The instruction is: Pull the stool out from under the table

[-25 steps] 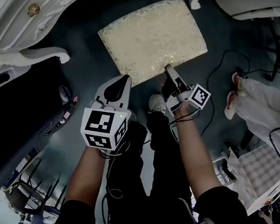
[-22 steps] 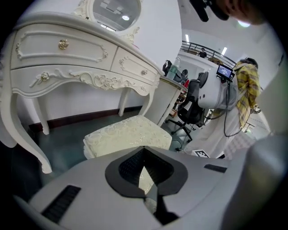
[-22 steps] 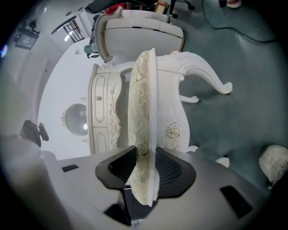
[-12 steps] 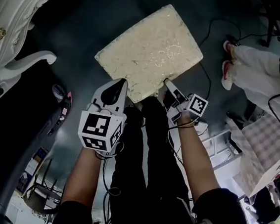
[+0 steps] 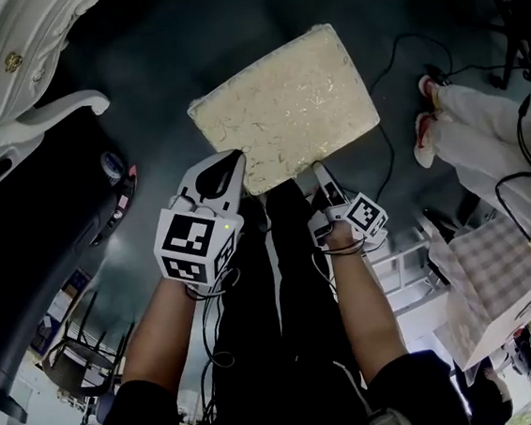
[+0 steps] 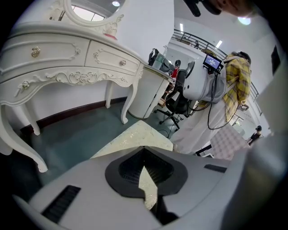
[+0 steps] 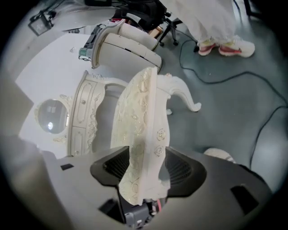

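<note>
stool (image 5: 283, 106) has swung clear of the table (image 5: 4, 55); right gripper (image 5: 322, 171) has eased back

right gripper: jaws opening, stool's near edge loose between them. left gripper (image 5: 229, 163), just left: tips together at the near corner, whether nipping it i cannot tell. stool lies straight ahead of both, long axis slanting across; table far left, well apart.

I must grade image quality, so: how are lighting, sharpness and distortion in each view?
Head view: dim, the dark floor swallows detail, only the cream padded stool is bright. Both gripper views: fisheye, black corners; the left one bends the white carved dressing table.
</note>
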The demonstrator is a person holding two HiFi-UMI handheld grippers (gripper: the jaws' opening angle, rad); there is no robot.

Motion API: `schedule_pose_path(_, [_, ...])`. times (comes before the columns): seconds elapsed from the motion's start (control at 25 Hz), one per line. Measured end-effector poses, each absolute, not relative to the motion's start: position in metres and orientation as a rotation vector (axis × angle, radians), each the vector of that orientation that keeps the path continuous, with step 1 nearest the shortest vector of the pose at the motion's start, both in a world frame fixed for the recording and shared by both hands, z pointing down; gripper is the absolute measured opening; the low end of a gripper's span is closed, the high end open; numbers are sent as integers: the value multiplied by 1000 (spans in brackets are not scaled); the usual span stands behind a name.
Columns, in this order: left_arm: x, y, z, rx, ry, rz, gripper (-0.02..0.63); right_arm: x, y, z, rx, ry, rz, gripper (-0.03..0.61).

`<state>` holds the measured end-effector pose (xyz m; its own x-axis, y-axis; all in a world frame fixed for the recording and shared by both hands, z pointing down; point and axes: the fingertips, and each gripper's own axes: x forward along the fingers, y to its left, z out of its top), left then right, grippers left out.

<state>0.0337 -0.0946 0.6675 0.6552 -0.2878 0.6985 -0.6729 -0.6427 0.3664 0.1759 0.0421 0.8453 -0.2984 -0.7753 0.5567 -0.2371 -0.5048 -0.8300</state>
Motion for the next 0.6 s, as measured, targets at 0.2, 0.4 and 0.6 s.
schedule_pose_path(0.2, [41,-94,631,2301,-684,760,0,193,58,813,-1747,1296,-1964,9])
schedule_pose_path(0.4, [32,-87,607,2274,-717,858,0,186,45,765,-1843,1522,-2028,8])
schedule_pose_path(0.6, [31,-79,557,2251,-741,843,0,167,19,705,-1848,1653,-2020,8])
